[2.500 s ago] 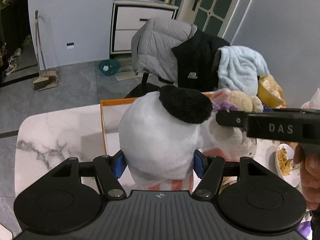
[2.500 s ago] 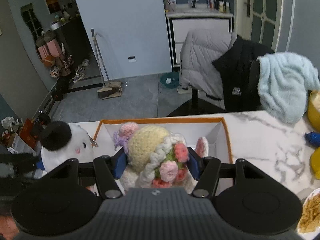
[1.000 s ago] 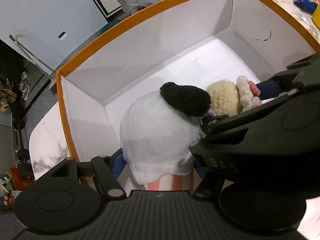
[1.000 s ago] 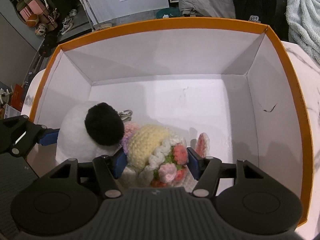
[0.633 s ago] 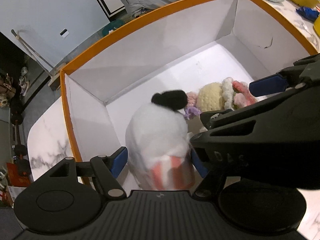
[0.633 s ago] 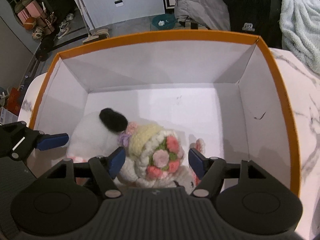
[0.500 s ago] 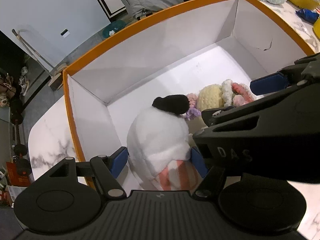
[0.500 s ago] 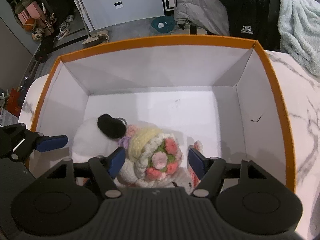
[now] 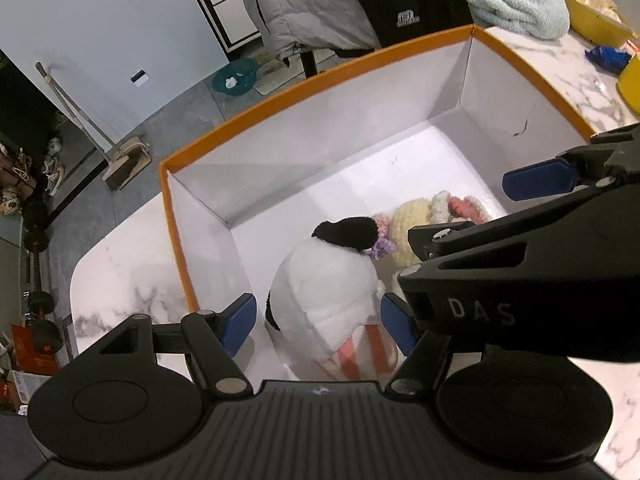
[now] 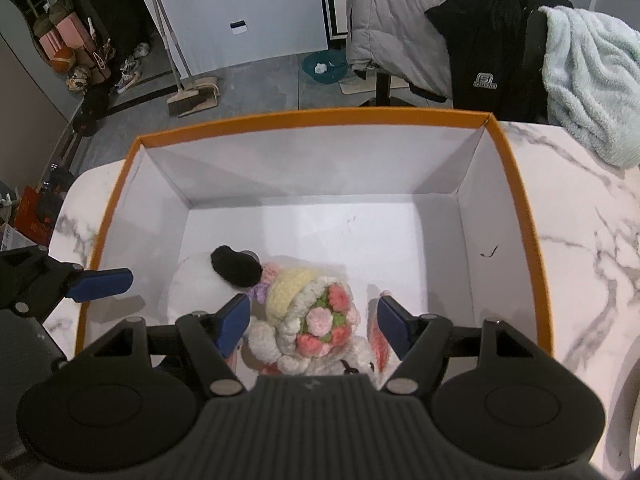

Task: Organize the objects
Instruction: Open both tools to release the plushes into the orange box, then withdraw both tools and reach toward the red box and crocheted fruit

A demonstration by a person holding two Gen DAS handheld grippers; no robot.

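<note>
A white plush with a black ear (image 9: 326,280) (image 10: 200,284) lies on the floor of the orange-rimmed white box (image 9: 320,76) (image 10: 316,114). A crocheted doll with a cream hat and pink flowers (image 10: 316,316) (image 9: 416,220) lies beside it on its right, touching it. My left gripper (image 9: 318,320) is open above the white plush, jaws apart on either side and clear of it. My right gripper (image 10: 312,320) is open above the crocheted doll, not touching it. Each gripper shows in the other's view.
The box stands on a marble table (image 10: 580,220). Behind it a chair carries a grey jacket (image 10: 392,20), a black jacket (image 10: 480,48) and a light blue towel (image 10: 588,76). A yellow bowl (image 9: 592,8) and a blue packet (image 9: 608,56) lie far right.
Both grippers opened and let the two toys drop onto the box floor, then lifted back up and away; the toys now lie lower and smaller in both views.
</note>
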